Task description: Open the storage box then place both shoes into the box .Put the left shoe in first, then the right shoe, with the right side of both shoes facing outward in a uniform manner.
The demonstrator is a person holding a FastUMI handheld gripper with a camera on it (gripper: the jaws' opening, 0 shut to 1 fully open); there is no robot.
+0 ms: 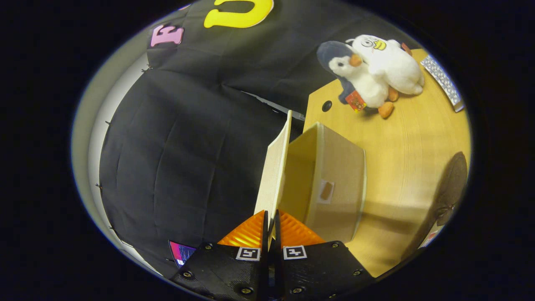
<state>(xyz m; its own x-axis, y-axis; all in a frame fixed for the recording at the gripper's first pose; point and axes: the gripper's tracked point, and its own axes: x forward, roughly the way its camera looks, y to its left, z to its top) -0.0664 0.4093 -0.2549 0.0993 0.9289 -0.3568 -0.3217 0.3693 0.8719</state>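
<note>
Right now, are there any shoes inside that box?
No: the storage box shows a bare inside, its lid pinched between the gripper fingers.

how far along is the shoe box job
Early stage. The gripper is shut on the lid of the storage box, which stands lifted away from the box, so opening is in hand. No shoe is in the box yet; both remain to place, left first.
</note>
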